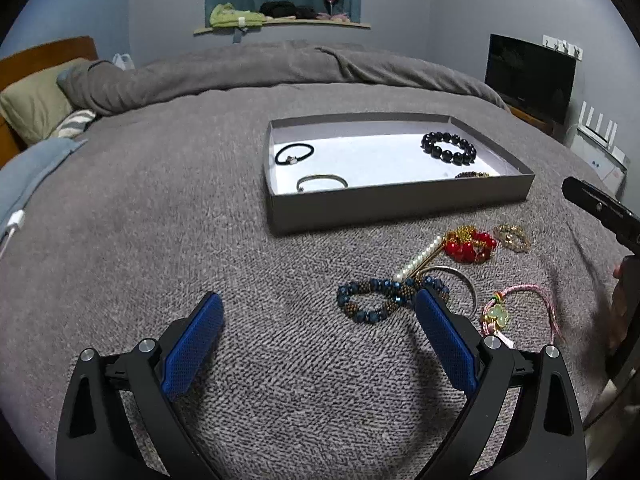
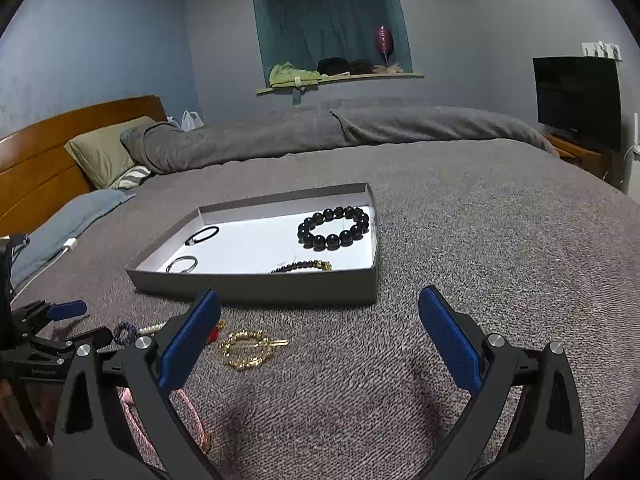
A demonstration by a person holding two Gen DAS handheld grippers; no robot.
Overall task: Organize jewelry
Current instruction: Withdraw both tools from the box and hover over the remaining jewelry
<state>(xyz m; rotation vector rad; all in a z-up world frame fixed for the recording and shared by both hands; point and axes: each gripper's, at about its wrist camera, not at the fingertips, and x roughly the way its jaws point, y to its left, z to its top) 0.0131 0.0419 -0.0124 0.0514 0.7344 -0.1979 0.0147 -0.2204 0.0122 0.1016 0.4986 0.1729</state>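
A grey tray (image 1: 400,210) (image 2: 256,288) lies on the bed with a black bead bracelet (image 1: 449,147) (image 2: 333,227), a black hair tie (image 1: 294,153) (image 2: 202,236), a metal bangle (image 1: 322,182) (image 2: 182,265) and a thin dark bracelet (image 2: 302,266) in it. In front of it lie a blue bead bracelet (image 1: 372,300), a pearl strand (image 1: 420,256), red beads (image 1: 470,246), a silver bangle (image 1: 464,280), a pink cord bracelet (image 1: 520,308) and a gold piece (image 1: 512,237) (image 2: 246,348). My left gripper (image 1: 320,308) is open, left of the pile. My right gripper (image 2: 320,304) is open over bare blanket.
The grey blanket (image 1: 160,220) covers the bed, with a rolled duvet (image 1: 280,68) and pillows (image 1: 32,104) at the back. A TV (image 1: 528,76) stands at the right. A charger cable (image 1: 14,224) lies at the left edge.
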